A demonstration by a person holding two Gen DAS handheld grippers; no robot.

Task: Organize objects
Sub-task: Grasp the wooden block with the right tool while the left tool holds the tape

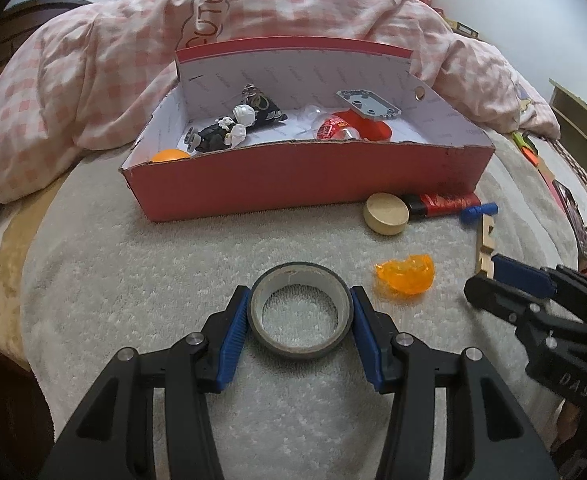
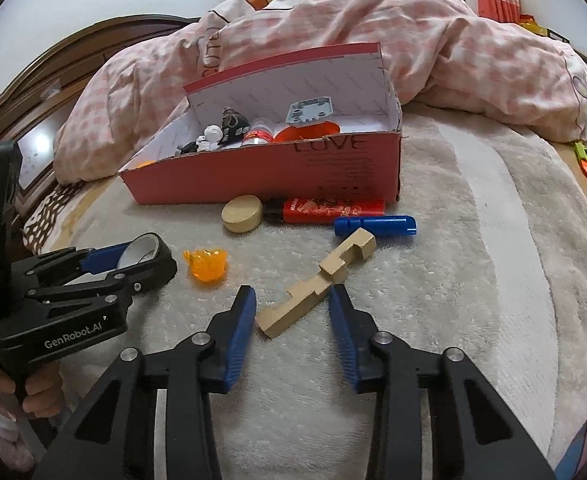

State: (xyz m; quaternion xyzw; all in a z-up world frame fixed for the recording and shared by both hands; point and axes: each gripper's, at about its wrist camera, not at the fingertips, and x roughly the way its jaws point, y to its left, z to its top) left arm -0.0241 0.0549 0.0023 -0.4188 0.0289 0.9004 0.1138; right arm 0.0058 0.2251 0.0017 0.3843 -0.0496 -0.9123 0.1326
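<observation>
A grey tape roll (image 1: pixel 300 312) lies flat on the white blanket, and my left gripper (image 1: pixel 300 304) has its blue pads against both sides of it; the roll also shows in the right wrist view (image 2: pixel 141 250). My right gripper (image 2: pixel 292 300) is open around the near end of a notched wooden piece (image 2: pixel 318 282), pads apart from it. The red cardboard box (image 1: pixel 301 184) stands behind, holding a figurine (image 1: pixel 223 130), a small bottle (image 1: pixel 333 128), a grey plate (image 1: pixel 367 105) and an orange ball (image 1: pixel 170 156).
In front of the box lie a wooden disc (image 2: pixel 242 213), a red lighter (image 2: pixel 329 209), a blue tube (image 2: pixel 375 225) and an orange plastic piece (image 2: pixel 207 265). A pink checked quilt (image 2: pixel 333 28) is heaped behind the box. The bed edge drops off at left.
</observation>
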